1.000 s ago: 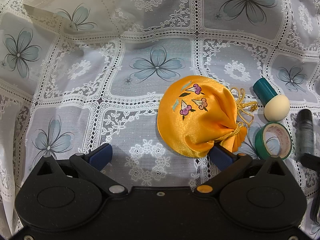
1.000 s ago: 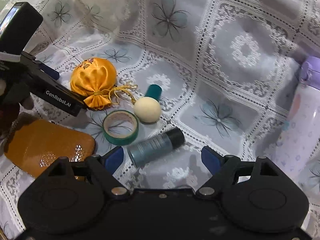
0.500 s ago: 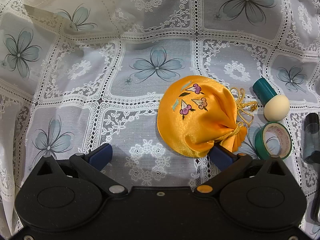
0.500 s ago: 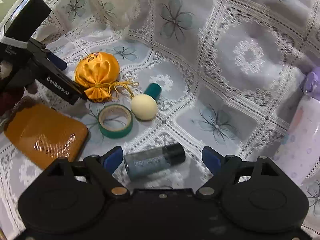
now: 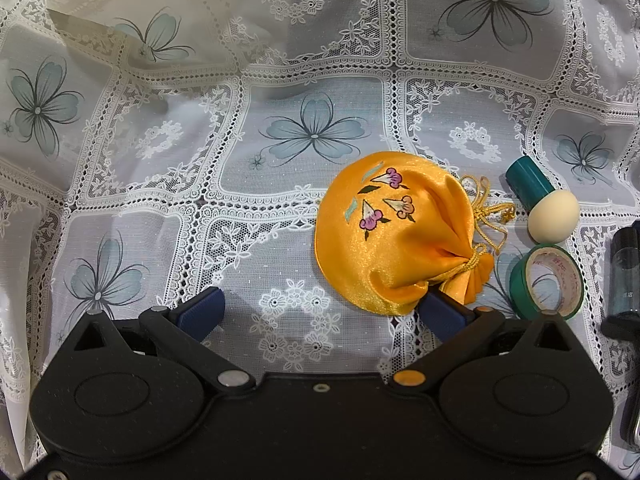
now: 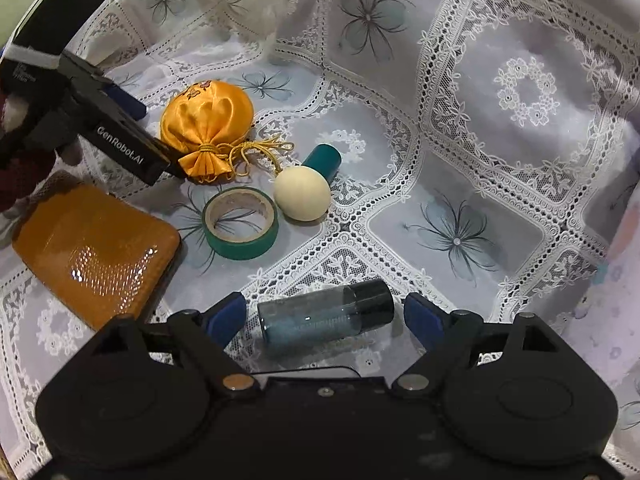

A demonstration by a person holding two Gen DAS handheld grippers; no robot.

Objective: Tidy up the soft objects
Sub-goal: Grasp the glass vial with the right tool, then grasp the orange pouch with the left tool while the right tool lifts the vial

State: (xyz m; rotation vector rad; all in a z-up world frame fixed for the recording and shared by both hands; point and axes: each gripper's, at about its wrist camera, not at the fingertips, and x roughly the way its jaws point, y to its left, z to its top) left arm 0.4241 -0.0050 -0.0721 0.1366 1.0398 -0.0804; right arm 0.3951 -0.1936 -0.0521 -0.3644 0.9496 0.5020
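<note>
Right gripper (image 6: pixel 320 316) spread wide, straddling small bottle (image 6: pixel 324 314) on lace cloth (image 6: pixel 520 92). Left gripper (image 5: pixel 320 312) agape, fingertip touching orange pouch (image 5: pixel 394 232). Risk: round bottle could roll away during closing; fingertips could snag lace.

- Left gripper (image 5: pixel 320 314): matte black plastic body with a fine grain. Two round housings, each with a shallow oval recess. Two black link arms run out to blue fingers (image 5: pixel 202 312) with a ribbed face.
- Left pivots: one silver rivet, one orange rivet; a small screw sits mid-body between them.
- Right gripper (image 6: pixel 324 314): same black body and blue fingers (image 6: pixel 422 320); both pivot rivets are silver.
- From the right wrist view, the left gripper's side arm carries white lettering "GenRobot.AI". A black block with a white band sits behind it.
- A dark red knit sleeve (image 6: pixel 18 172) shows at the left edge.
</note>
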